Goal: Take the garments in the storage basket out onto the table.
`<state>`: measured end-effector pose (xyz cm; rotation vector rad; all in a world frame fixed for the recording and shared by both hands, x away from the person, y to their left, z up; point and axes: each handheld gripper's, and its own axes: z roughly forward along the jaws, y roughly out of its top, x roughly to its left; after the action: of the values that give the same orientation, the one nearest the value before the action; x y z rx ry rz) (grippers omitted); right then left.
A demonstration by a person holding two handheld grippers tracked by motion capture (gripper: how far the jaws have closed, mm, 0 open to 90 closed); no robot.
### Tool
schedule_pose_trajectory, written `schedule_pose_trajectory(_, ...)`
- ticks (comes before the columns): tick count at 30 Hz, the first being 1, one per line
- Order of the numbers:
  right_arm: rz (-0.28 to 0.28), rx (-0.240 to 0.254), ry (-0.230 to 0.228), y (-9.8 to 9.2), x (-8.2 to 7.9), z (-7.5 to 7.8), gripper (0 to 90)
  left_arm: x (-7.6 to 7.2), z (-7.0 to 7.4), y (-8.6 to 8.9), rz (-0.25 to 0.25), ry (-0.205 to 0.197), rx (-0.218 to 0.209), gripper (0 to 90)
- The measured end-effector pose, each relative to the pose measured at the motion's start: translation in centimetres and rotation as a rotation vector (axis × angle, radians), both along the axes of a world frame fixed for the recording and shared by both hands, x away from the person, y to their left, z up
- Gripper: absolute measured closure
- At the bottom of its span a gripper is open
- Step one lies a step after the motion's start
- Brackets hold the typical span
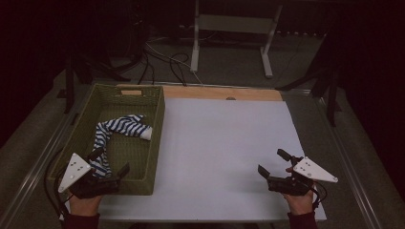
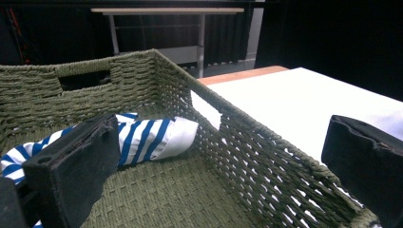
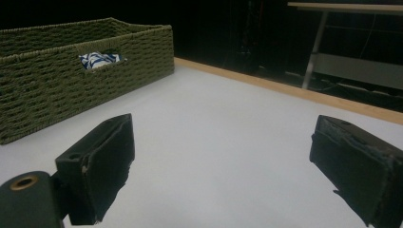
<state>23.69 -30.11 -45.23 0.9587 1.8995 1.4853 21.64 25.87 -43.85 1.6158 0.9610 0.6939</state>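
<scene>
**Striped sock in the basket: soft, light, easy to bunch**

Your left gripper [image 1: 111, 162] hangs over the near end of the woven basket [image 1: 157, 138], jaws spread wide and holding nothing; one jaw is inside the basket, the other outside its right wall. Your right gripper [image 1: 273, 163] rests over the bare white table [image 1: 224, 143], equally wide and empty.

The blue-and-white striped sock [image 1: 119, 128] lies on the basket floor. Judge it light, limp and not fragile; it will sag and fold when lifted, so pinch a bunched fold mid-length rather than a thin edge.

Its long axis bends: from the white end [image 2: 183, 137] near the right wall it runs left, then curves toward you. That white end may be the toe, though it's hard to tell.
</scene>
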Motion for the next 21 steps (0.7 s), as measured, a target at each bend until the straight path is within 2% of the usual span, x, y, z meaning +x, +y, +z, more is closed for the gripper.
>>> schedule_pose_trajectory(12, 0.003, -0.008, 0.012, 0.15, 0.16, -0.32, 7.6, -0.06, 0.10, 0.45, 0.017, -0.014, -0.011, 0.0)
schedule_pose_trajectory(16, -0.002, -0.006, 0.013, 0.08, 0.28, -0.32, 7.6, -0.17, 0.41, 0.57, 0.024, -0.031, -0.004, 0.0)
schedule_pose_trajectory(21, 0.003, -0.011, 0.017, 0.31, 0.45, -0.40, 7.6, -0.25, 0.85, 0.89, 0.033, -0.032, -0.015, 0.0)
